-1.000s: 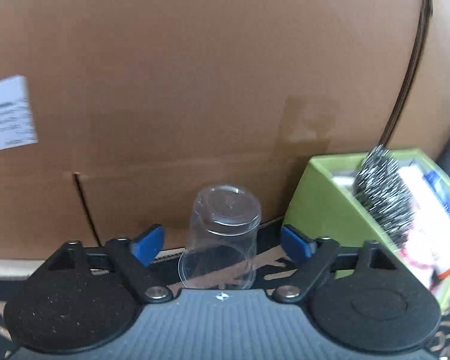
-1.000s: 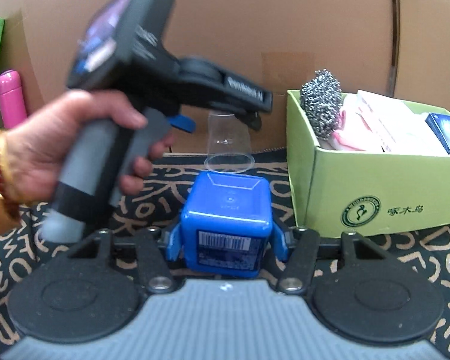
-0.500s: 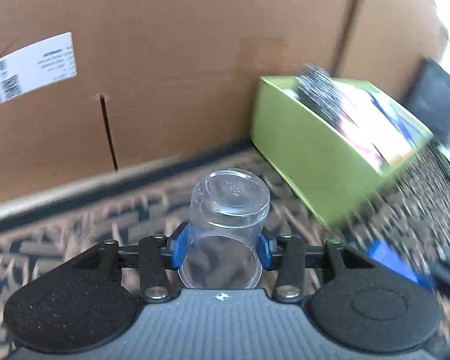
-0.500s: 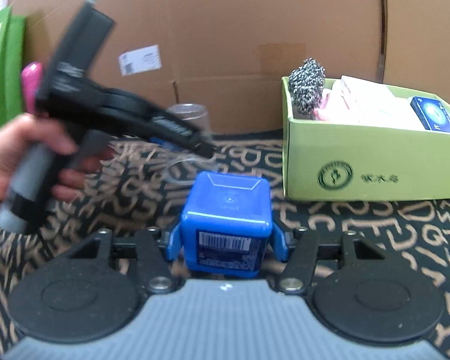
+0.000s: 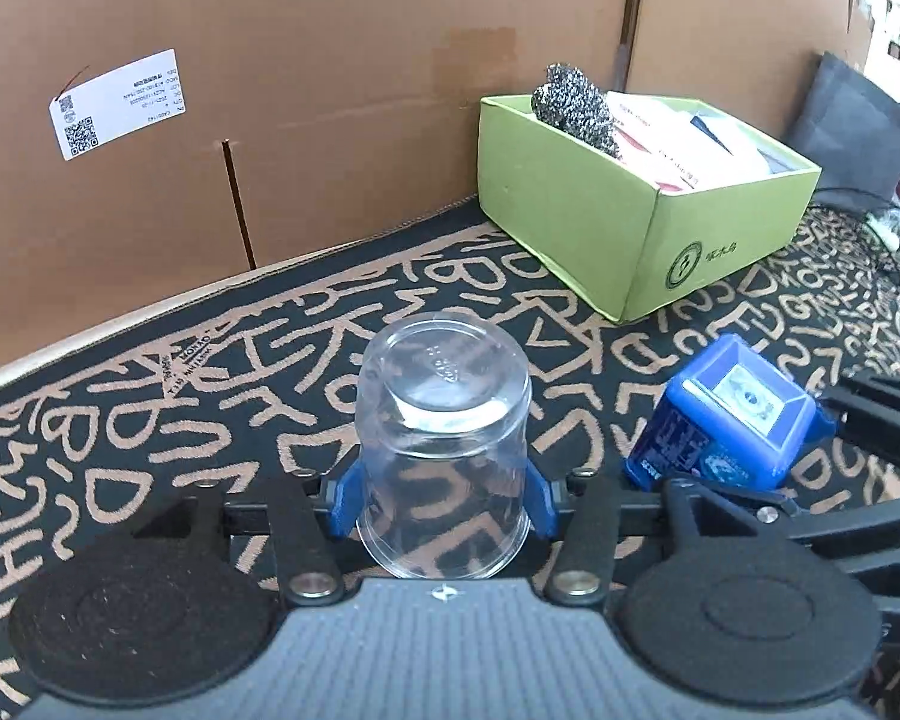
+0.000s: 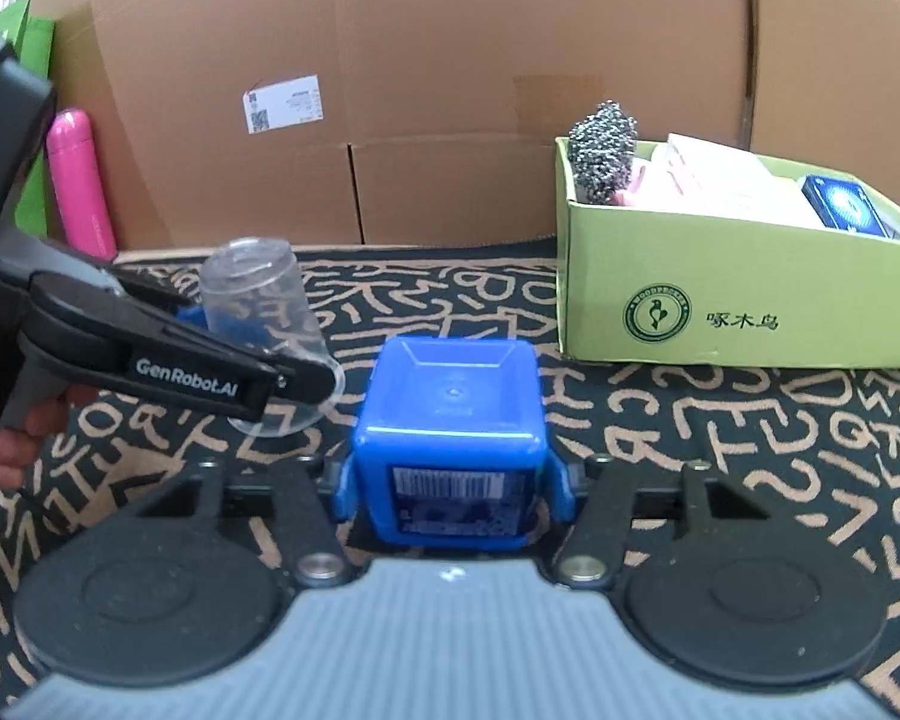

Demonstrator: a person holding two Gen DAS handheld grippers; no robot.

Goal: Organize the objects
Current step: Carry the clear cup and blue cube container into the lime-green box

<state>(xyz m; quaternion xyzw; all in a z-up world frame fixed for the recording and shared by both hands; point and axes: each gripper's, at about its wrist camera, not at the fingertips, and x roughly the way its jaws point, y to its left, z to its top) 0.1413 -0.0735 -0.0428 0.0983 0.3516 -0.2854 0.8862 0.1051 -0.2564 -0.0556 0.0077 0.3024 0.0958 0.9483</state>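
The clear cup [image 5: 442, 450] sits upside down between the jaws of the left gripper [image 5: 442, 504]. The blue pads [image 5: 343, 501] press on both of its sides, so the jaws are clamped on the cup; they have just eased out a little around it. The cup is lifted over the black mat [image 5: 150, 420] with tan marks. To the right of these jaws is the blue box [image 6: 447, 438], clamped between the jaws of the right gripper [image 6: 448, 495], with its bar code facing the camera. Ahead of both jaws and off to the right stands the green box [image 6: 744, 300], with a steel scrubber [image 6: 603, 150] and some packs inside. A cardboard wall [image 5: 300, 90] stands behind. Left of the right jaws, a hand [image 6: 0, 438] holds the left gripper's handle, and a pink bottle [image 6: 78, 180] stands far back.
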